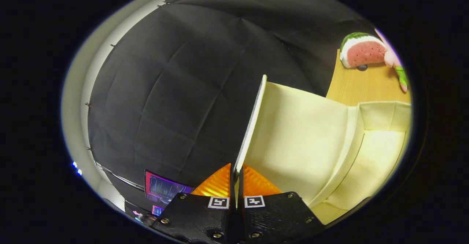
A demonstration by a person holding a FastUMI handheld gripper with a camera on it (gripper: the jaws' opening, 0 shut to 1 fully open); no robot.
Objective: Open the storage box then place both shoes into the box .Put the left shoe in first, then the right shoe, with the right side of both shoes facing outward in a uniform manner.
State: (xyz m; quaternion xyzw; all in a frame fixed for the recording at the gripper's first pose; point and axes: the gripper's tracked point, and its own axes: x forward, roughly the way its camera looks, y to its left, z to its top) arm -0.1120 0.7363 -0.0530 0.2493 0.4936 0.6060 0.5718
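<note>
The gripper [234, 176] pinches the thin edge of the storage box's lid [253, 126], both fingers pressed on it, the cream flap swung up on edge beside the open box [381, 115] on a wooden table [362, 86]. The panel looks light and stiff, likely smooth; its free rim seems the sound hold. A watermelon plush [362, 51] lies beyond

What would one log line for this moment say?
stage: opening box | hand-held gripper: shut on lid edge | lid: raised, tilted open | box: inside shows no shoes | toy watermelon slice: on table beyond box
</note>
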